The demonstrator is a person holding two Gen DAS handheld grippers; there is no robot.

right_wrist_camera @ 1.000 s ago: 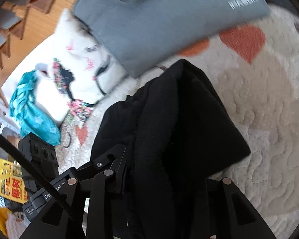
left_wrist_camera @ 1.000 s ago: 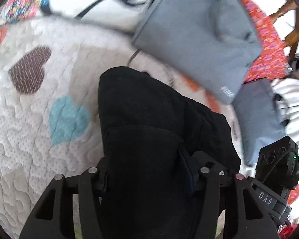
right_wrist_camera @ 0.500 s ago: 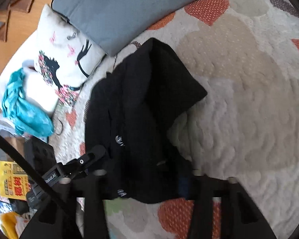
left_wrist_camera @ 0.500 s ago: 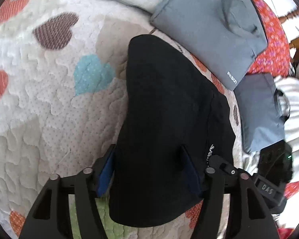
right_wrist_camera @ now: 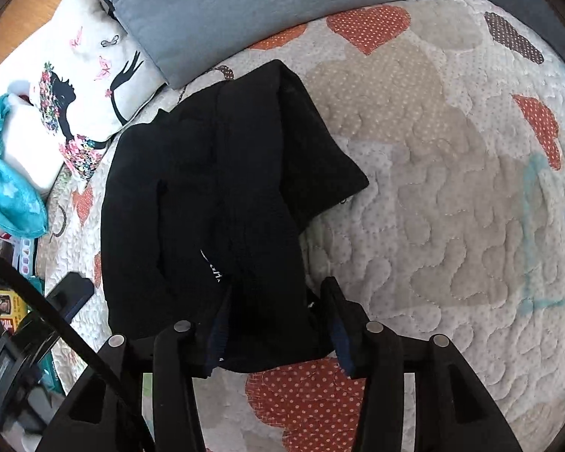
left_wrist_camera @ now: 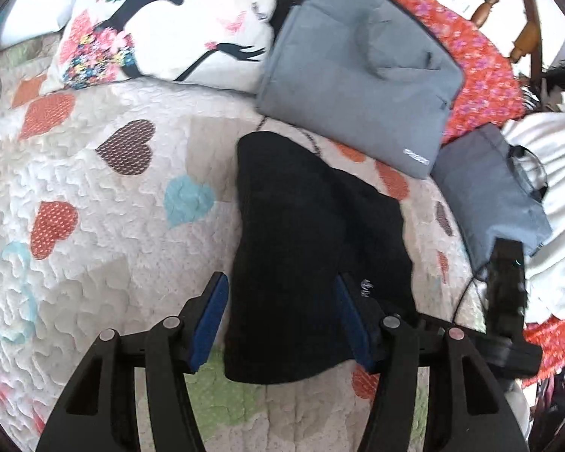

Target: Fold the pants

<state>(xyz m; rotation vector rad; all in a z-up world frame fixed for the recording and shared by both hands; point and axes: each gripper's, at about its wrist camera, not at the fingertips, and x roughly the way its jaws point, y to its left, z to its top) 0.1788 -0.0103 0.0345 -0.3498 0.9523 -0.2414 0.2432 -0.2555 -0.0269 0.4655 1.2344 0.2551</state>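
Note:
The black pants (left_wrist_camera: pixel 312 241) lie folded in a bundle on the heart-patterned quilt (left_wrist_camera: pixel 94 226). They also show in the right wrist view (right_wrist_camera: pixel 222 196), with a small white logo near the front edge. My left gripper (left_wrist_camera: pixel 282 301) is open, its blue-padded fingers on either side of the bundle's near end, above it. My right gripper (right_wrist_camera: pixel 278 312) is open too, its fingers on either side of the bundle's near edge. Neither holds the cloth.
A grey laptop bag (left_wrist_camera: pixel 358 64) lies just beyond the pants, a second grey bag (left_wrist_camera: pixel 489 196) to the right. A white printed pillow (left_wrist_camera: pixel 162 22) sits at the back left. Red floral cloth (left_wrist_camera: pixel 482 75) and wooden chair parts lie further back. A turquoise cloth (right_wrist_camera: pixel 7 188) lies left.
Both grippers have let go of the pants and pulled back and up. The bundle now rests flat on the quilt.

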